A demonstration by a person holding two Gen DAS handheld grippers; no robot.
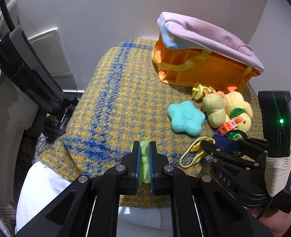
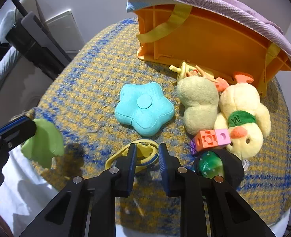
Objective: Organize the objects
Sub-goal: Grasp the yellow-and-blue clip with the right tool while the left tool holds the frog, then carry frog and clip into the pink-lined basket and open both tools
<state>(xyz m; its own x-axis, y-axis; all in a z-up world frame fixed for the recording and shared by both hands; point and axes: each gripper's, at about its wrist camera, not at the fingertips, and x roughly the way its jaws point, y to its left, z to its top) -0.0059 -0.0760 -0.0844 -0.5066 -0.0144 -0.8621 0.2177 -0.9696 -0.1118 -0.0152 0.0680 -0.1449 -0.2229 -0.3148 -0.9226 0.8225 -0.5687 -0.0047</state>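
A plain pale wall (image 1: 106, 9) is seen at the back, pretty evenly lit. The surface is covered by a knitted yellow-and-blue cloth (image 1: 110, 102), with white sheeting (image 1: 36, 187) tucked under its near edge. A dark slanted stand (image 1: 26, 65) and a white panel (image 1: 50, 51) are parked on the left.

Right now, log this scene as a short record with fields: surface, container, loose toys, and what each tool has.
surface: yellow-and-blue woven cloth
container: orange bin, tipped on its side, lilac cushion on top
loose toys: teal star pillow, chick plush, block
left tool: shut on green toy
right tool: around yellow loop; contact unclear
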